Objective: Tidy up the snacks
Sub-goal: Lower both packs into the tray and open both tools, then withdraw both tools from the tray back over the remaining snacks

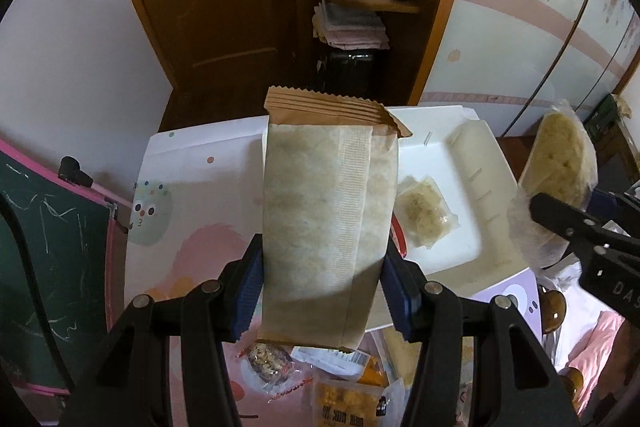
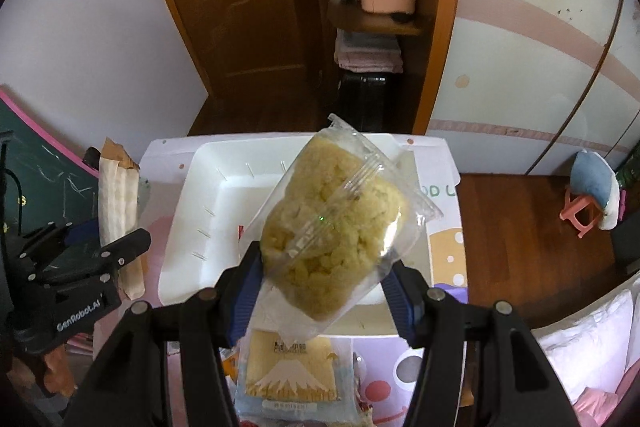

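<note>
Both pairs of fingers are loaded: my left gripper (image 1: 322,287) is closed across the lower half of a tan paper snack packet (image 1: 326,211), held upright with its crimped brown end at twelve o'clock, and my right gripper (image 2: 322,287) is clamped on a clear bag of yellow puffed snack (image 2: 338,227), which tilts toward one o'clock. Each item hangs in the air above the table; neither touches the white tray (image 1: 440,163), which lies beyond the left packet at about two o'clock in the left view and directly beneath the clear bag in the right view. One small clear-wrapped snack (image 1: 426,213) already lies in the tray. More packets lie on the patterned table cover below both grippers at six o'clock, among them a Mount Fuji printed pack (image 2: 292,371). I judge the step in hand to be carrying both items to the tray. The next move calls for lowering each over a bare patch of tray and releasing it without landing on the snack already there. Both grippers point forward and slightly downward, side by side.
</note>
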Demonstrator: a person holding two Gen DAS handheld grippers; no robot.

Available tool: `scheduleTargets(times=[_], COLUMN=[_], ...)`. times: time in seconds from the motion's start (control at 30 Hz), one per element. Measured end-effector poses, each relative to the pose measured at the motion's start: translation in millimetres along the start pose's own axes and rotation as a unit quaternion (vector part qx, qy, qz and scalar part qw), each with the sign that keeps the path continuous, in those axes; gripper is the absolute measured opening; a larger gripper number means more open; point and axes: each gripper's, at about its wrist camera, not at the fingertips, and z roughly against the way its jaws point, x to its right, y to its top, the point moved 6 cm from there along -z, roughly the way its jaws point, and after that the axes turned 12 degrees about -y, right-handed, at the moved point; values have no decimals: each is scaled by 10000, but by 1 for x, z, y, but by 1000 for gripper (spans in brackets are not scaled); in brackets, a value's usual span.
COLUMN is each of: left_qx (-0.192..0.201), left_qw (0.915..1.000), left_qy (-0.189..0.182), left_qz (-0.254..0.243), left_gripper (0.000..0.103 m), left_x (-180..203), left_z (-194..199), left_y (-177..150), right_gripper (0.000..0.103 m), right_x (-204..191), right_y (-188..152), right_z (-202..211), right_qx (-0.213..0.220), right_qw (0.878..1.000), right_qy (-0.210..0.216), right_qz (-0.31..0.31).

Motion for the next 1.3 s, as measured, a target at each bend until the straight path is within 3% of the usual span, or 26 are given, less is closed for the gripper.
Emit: scheduleTargets(times=[0.73, 0.8, 0.87, 0.93, 1.1, 1.3], left_qx=[-177, -148, -95, -1, 12, 33], left_qw=[9998, 9998, 9998, 9999, 9999, 9998], left_qy=[114, 136, 141, 161, 150, 209], left_qz=[-42, -70, -75, -39, -16, 46], left_gripper=[54, 56, 74, 86, 89, 89], left_x=[4, 4, 4, 2, 0, 1], left_z=[-33, -32, -30, -26, -21, -12], left_y=[4, 5, 6, 8, 9, 5], right_gripper=[58, 58, 58, 59, 75, 77], right_x=[-22, -21, -20, -19, -15, -18], right_y=[19, 21, 23, 24, 30, 32], right_z=[-35, -35, -36, -36, -30, -20], right_qx=[-58, -31, -18, -24, 114, 280], right_qw=[9984, 9985, 9984, 9987, 9990, 9986], right_qy=[-442, -446, -476, -436, -398, -371], right_qz=[338, 327, 308, 262, 156, 235])
